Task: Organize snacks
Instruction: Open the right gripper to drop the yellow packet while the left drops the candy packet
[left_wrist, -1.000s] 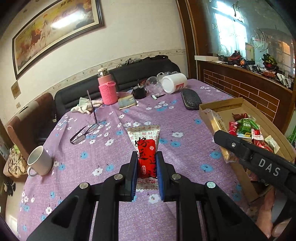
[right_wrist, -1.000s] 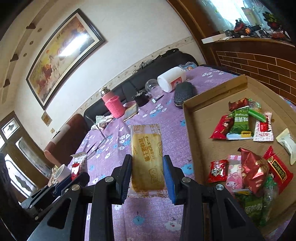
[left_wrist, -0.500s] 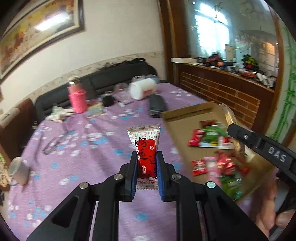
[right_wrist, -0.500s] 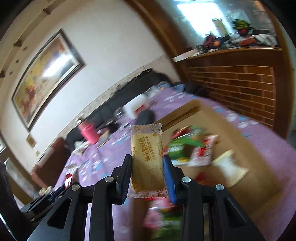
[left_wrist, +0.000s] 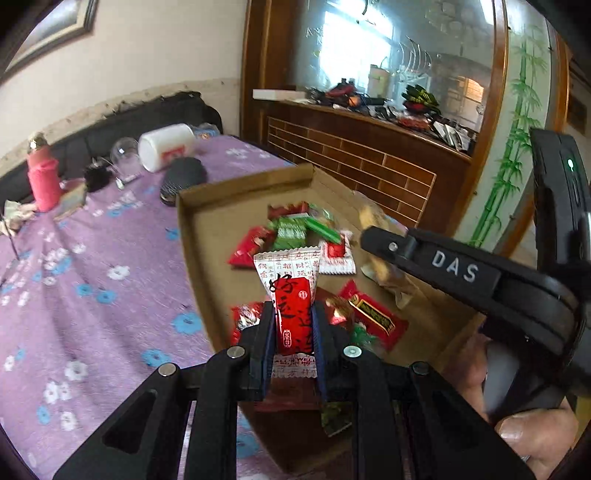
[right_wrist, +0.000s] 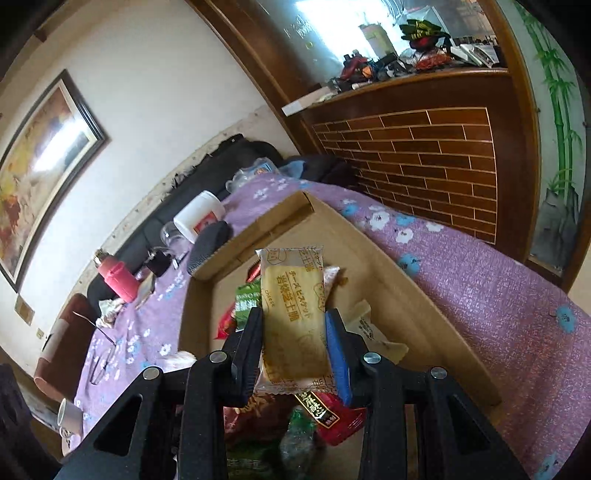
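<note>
Both grippers carry a snack above the cardboard tray (left_wrist: 192, 236), so the sorting is well on but not finished. The left gripper (left_wrist: 293, 332) has its jaws drawn close together, pinching a red-and-white sachet (left_wrist: 291, 295) upright by its lower half. The right gripper (right_wrist: 295, 336) stands a little wider, clamped on the long sides of a yellow cheese biscuit pack (right_wrist: 293, 314) that points toward twelve o'clock.

A good many snacks already lie in the tray: green wafer packs (left_wrist: 291, 230) near the far wall, red packets (left_wrist: 249, 243) at about ten o'clock of the sachet, a red bar with a gold label (left_wrist: 373, 314) at four o'clock, and a pale wrapper (right_wrist: 369, 332) at three o'clock of the biscuit pack. What seems left is to set these two down and let go. Whether more snacks wait on the cloth cannot be told, since only part of the table shows.

On the purple flowered tablecloth (left_wrist: 92, 288), beyond the tray at ten to eleven o'clock, stand a pink bottle (left_wrist: 44, 177), a white jar on its side (left_wrist: 166, 147), a clear glass (left_wrist: 123, 153) and a dark oval case (left_wrist: 183, 179). None lies between the grippers and the tray. The real hindrance is crowding: the right gripper crosses the left wrist view at three o'clock, close to the sachet, and the near part of the tray is already heaped, so free floor is mostly toward its left and far side.
</note>
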